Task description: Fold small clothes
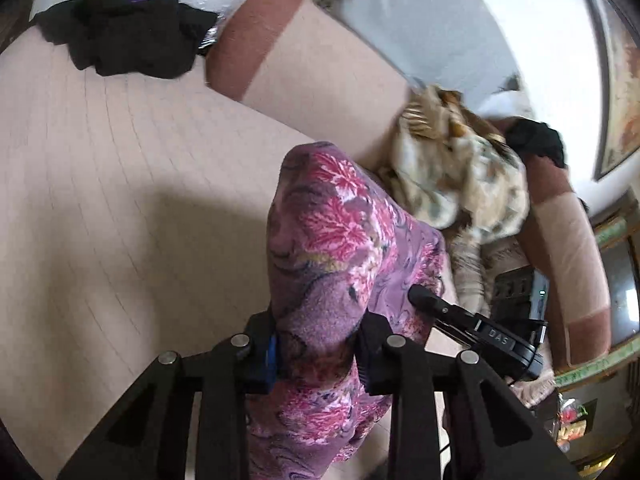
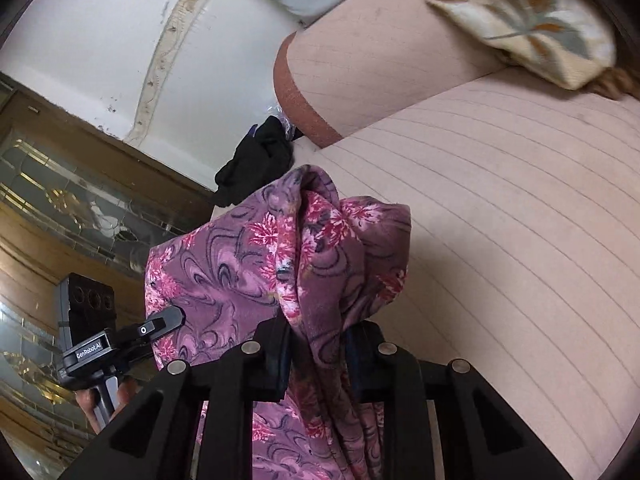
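Note:
A purple fleece garment [image 1: 332, 216] with pink flowers hangs bunched above the pink ribbed sofa seat [image 1: 100, 200]. My left gripper [image 1: 316, 344] is shut on one gathered fold of it, and cloth spills over and below the fingers. In the right wrist view the same garment [image 2: 248, 280] drapes from my right gripper [image 2: 320, 356], which is shut on another fold. Each gripper shows in the other's view: the right gripper [image 1: 418, 294] against the cloth at right, the left gripper [image 2: 178, 314] at lower left, held by a hand [image 2: 100, 404].
A heap of black clothes [image 1: 128, 36] lies at the far end of the seat [image 2: 520, 240]. A cream floral throw [image 1: 460, 172] is piled against the sofa back [image 1: 312, 64]. A wooden cabinet with glass panels [image 2: 60, 208] stands beyond the sofa.

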The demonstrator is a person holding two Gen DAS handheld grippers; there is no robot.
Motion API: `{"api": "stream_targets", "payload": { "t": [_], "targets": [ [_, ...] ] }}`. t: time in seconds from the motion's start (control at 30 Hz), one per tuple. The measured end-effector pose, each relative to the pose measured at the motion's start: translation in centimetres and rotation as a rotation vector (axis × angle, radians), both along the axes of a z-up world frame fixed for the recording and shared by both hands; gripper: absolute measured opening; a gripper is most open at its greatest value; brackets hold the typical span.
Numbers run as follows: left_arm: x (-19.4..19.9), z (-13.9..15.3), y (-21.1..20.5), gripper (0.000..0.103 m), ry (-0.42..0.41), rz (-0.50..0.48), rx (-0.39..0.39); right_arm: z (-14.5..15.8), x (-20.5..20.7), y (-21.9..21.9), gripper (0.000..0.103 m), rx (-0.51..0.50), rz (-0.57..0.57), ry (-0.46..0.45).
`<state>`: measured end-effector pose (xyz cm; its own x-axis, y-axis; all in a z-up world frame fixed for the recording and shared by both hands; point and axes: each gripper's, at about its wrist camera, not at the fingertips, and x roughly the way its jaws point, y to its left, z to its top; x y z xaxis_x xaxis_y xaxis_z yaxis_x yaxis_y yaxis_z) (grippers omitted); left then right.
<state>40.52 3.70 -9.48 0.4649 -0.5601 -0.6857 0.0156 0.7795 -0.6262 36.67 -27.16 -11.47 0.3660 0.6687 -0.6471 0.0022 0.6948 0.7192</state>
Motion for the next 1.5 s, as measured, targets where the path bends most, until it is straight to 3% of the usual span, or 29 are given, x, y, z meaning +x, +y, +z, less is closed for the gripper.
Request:
{"api": "stream_targets", "payload": {
  "t": [0.2,0.27,0.3,0.33,0.37,0.47,0.5,0.6,0.67,0.73,0.8,0.87,0.97,1.1,1.17,1.27,1.3,1.37,1.4,1.43,1.5],
  "targets": [
    [5.7,-7.5,1.3,0.034,0.094,0.033,0.076,-6.6,5.7,2.9,0.03,-0.087,0.008,0.094],
    [6.0,-9.6,1.5,0.039,0.141,0.068,0.145,-8.5,6.6,3.8,0.035,-0.15,0.029,0.124],
    [5.3,-10.1,2.0,0.039,0.158,0.086,0.15,-9.7,6.6,4.1,0.041,-0.2,0.037,0.151],
    [4.2,-10.1,2.3,0.04,0.146,0.085,0.114,-10.4,6.5,4.2,0.055,-0.247,0.049,0.181],
    [2.9,-9.7,2.5,0.046,0.129,0.078,0.076,-10.6,5.9,4.1,0.061,-0.27,0.046,0.21],
    [-2.6,-8.4,3.2,0.065,0.08,0.098,0.02,-7.2,2.0,3.2,0.065,-0.259,0.045,0.164],
    [-4.7,-8.5,3.6,0.066,0.075,0.109,0.035,-6.4,0.6,2.9,0.071,-0.248,0.038,0.149],
    [-8.9,-9.9,3.6,0.066,0.08,0.117,0.085,-5.1,-5.9,2.4,0.072,-0.155,0.045,0.155],
    [-10.8,-11.7,3.8,0.066,0.123,0.122,0.058,-6.4,-8.6,2.7,0.064,-0.12,0.058,0.199],
    [-11.5,-13.2,3.4,0.06,0.152,0.13,0.055,-7.9,-10.3,3.9,0.04,-0.133,0.08,0.235],
    [-12.3,-14.0,2.6,0.057,0.141,0.139,0.103,-9.6,-11.0,4.4,0.03,-0.125,0.071,0.274],
    [-12.6,-13.4,1.9,0.043,0.134,0.131,0.168,-9.6,-11.4,4.3,0.009,-0.095,0.057,0.286],
    [-13.4,-11.8,1.6,0.037,0.145,0.132,0.149,-7.5,-11.8,2.8,0.007,-0.061,-0.006,0.286],
    [-14.3,-11.5,1.0,0.038,0.146,0.108,0.193,-3.5,-13.0,1.3,0.007,-0.129,-0.042,0.205],
    [-14.4,-12.1,0.6,0.04,0.17,0.1,0.194,-4.4,-13.5,0.6,0.007,-0.167,-0.06,0.23],
    [-14.6,-12.1,1.0,0.048,0.199,0.121,0.191,-8.4,-13.5,1.7,0.009,-0.237,-0.024,0.303],
    [-14.9,-11.7,1.6,0.052,0.188,0.127,0.171,-8.8,-13.4,1.3,0.014,-0.204,-0.043,0.305],
    [-15.4,-10.9,2.5,0.067,0.151,0.151,0.16,-8.2,-14.0,0.6,0.039,-0.129,-0.053,0.287],
    [-15.3,-10.7,2.6,0.067,0.136,0.153,0.163,-7.6,-14.1,0.2,0.063,-0.123,-0.062,0.27],
    [-15.0,-10.6,2.6,0.067,0.128,0.139,0.168,-7.2,-14.4,-0.3,0.076,-0.128,-0.072,0.256],
    [-13.9,-11.0,2.0,0.067,0.137,0.123,0.175,-6.3,-14.4,-1.0,0.076,-0.135,-0.081,0.225]
  ]
}}
